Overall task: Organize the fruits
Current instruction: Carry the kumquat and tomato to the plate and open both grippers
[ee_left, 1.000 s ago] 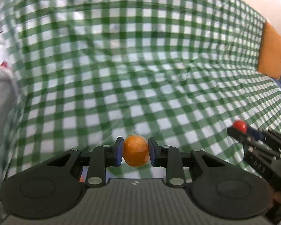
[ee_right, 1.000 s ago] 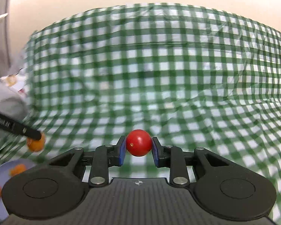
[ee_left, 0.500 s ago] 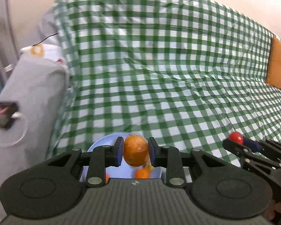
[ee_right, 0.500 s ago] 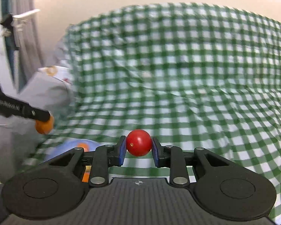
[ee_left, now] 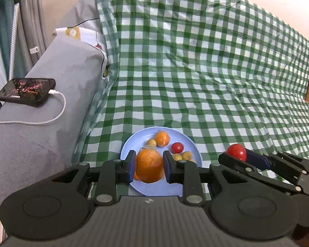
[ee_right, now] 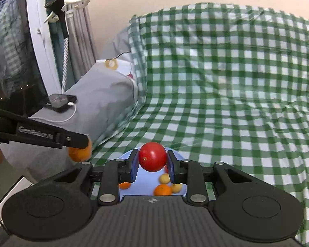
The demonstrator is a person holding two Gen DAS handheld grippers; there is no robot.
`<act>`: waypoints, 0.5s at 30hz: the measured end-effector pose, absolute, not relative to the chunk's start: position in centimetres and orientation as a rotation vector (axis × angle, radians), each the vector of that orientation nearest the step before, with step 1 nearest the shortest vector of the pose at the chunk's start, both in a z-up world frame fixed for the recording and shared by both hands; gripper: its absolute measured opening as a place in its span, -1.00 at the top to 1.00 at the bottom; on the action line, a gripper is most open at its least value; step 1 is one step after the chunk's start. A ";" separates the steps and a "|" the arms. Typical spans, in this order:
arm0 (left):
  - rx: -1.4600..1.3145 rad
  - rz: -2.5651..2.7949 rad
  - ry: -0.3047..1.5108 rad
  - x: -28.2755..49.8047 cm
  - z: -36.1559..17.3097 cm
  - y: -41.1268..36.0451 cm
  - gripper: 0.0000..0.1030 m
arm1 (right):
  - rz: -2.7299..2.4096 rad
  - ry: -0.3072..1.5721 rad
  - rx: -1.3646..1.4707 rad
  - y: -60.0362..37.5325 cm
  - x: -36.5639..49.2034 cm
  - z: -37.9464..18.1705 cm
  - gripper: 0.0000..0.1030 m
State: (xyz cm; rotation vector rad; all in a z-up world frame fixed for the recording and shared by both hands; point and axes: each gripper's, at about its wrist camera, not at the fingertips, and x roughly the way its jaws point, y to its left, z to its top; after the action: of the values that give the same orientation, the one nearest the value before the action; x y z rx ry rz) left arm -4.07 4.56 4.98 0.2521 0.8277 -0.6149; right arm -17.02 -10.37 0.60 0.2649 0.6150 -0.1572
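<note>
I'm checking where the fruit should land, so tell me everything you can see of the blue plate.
The blue plate is round, pale blue and smooth, plastic by its look, with a shallow raised rim. It lies flat on the green checked cloth, beside the grey armrest. On it lie a small orange, a small red tomato and a few little yellow fruits. The left claw, holding a larger orange, hides its near part; whether they touch the plate is unclear.
</note>
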 end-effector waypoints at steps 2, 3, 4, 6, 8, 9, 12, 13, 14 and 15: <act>0.260 -0.607 0.841 -3.5 4.3 4.3 0.41 | -0.150 0.628 0.259 -10.3 -16.3 0.2 0.42; 0.265 -0.604 0.848 -3.2 4.0 4.1 0.40 | -0.149 0.635 0.257 -10.3 -16.1 -0.1 0.42; 0.272 -0.599 0.858 -2.9 3.5 3.9 0.41 | -0.148 0.643 0.256 -10.3 -15.8 -0.5 0.42; 0.283 -0.590 0.877 -2.2 2.6 3.4 0.41 | -0.146 0.665 0.256 -10.4 -15.1 -1.4 0.42; 0.292 -0.581 0.898 -1.3 1.6 2.9 0.41 | -0.144 0.683 0.251 -10.4 -14.3 -2.3 0.42; 0.297 -0.579 0.905 -0.9 1.1 2.7 0.41 | -0.142 0.692 0.247 -10.5 -13.9 -2.8 0.42; 0.327 -0.560 0.924 0.5 -0.8 1.6 0.40 | -0.144 0.726 0.228 -10.6 -12.6 -4.6 0.42; 0.334 -0.556 0.934 1.0 -1.6 1.3 0.41 | -0.142 0.739 0.225 -10.7 -12.1 -5.3 0.42; 0.343 -0.549 0.945 1.5 -2.3 0.9 0.41 | -0.141 0.751 0.220 -10.7 -11.6 -5.9 0.42; 0.351 -0.542 0.957 1.9 -2.9 0.6 0.41 | -0.139 0.765 0.214 -10.7 -11.1 -6.5 0.42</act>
State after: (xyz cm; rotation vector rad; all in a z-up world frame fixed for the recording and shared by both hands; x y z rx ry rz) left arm 1.89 0.64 -2.92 0.3508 0.9566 -0.5419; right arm -11.10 -10.74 -6.53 0.2135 0.7645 -0.1388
